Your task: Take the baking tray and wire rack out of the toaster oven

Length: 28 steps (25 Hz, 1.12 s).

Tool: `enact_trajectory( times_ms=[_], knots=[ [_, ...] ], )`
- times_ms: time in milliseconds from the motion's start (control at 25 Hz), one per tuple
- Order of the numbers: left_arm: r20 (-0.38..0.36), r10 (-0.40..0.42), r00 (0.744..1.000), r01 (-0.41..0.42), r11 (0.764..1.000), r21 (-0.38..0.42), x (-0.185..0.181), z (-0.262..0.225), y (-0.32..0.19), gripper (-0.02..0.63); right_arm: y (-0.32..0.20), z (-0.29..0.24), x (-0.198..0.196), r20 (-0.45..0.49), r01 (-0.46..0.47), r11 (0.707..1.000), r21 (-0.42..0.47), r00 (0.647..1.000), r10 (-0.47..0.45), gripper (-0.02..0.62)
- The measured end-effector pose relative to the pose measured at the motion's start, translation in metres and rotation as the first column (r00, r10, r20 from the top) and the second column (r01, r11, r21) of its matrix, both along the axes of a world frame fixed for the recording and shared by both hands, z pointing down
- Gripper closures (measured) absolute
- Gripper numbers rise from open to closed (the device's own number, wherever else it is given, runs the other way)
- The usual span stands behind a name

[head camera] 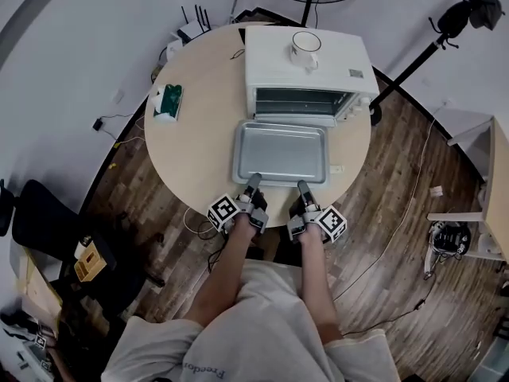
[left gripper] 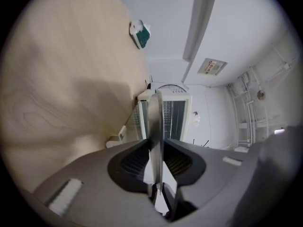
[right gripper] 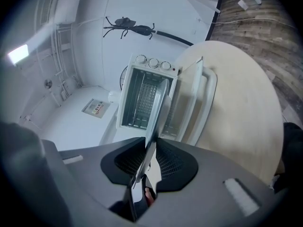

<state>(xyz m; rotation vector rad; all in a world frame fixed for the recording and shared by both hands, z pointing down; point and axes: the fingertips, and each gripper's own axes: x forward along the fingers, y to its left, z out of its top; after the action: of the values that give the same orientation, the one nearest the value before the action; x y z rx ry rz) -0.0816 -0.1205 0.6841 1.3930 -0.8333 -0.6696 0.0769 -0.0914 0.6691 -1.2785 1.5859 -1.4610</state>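
1. Head view: a round pale wooden table (head camera: 199, 110) stands on a dark plank floor. The white box-shaped toaster oven (head camera: 306, 66) sits on it with its door dropped open toward the person. A white ceramic mug (head camera: 305, 48) rests on the oven's roof, and a green-and-white packet (head camera: 168, 100) lies well to the oven's left. The shallow rectangular silver baking tray (head camera: 280, 153) is just in front of the oven, clear of the cavity and above the lowered door. The left gripper (head camera: 253, 180) and right gripper (head camera: 303, 186) meet the tray rim farthest from the oven, side by side. Gripping at two points probably keeps the wide, flat tray level and stops it twisting.

2. Left gripper view: the tray is seen edge-on, running from the jaws toward the oven's open front. The jaws stand narrow, their ribbed pads (left gripper: 137, 161) pressed against the thin rim from both sides, so this gripper holds the tray.

3. Right gripper view: the jaws here are likewise nearly together, pinching the same rim, with the tray pointing at the oven's mouth. Inside the oven a metal grid (right gripper: 147, 96) shows. It is probably the wire rack, in which case that half of the task is not yet done.
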Motion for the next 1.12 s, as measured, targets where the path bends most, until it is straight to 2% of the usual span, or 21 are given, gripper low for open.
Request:
enact_trajectory(
  times_ms=[160,320,480,720,960,1120],
  knots=[
    [-0.005,-0.086,0.996,0.086,0.996,-0.003,-0.045,0.006,0.010,0.465,-0.002,0.005,-0.042,-0.011,0.090,0.996,-0.009,0.996,-0.090,0.526],
    [-0.003,-0.192,0.981,0.192,0.981,-0.005,-0.099,0.009,0.022,0.463,-0.009,0.007,-0.096,0.004,0.204,0.979,0.007,0.979,-0.204,0.528],
    [-0.001,-0.310,0.951,0.309,0.951,-0.017,-0.155,0.017,0.038,0.463,-0.013,0.011,-0.152,-0.001,0.325,0.946,-0.002,0.946,-0.325,0.531],
    [0.017,-0.434,0.901,0.435,0.900,-0.043,-0.225,0.028,0.065,0.463,-0.007,0.025,-0.226,0.013,0.449,0.893,-0.032,0.894,-0.448,0.534],
    [0.022,-0.520,0.854,0.519,0.849,-0.099,-0.266,0.047,0.087,0.463,0.001,0.045,-0.270,0.010,0.534,0.841,-0.082,0.844,-0.536,0.538],
    [0.017,-0.538,0.843,0.535,0.832,-0.149,-0.278,0.063,0.098,0.462,0.009,0.056,-0.283,-0.008,0.565,0.817,-0.116,0.822,-0.570,0.540]
  ],
)
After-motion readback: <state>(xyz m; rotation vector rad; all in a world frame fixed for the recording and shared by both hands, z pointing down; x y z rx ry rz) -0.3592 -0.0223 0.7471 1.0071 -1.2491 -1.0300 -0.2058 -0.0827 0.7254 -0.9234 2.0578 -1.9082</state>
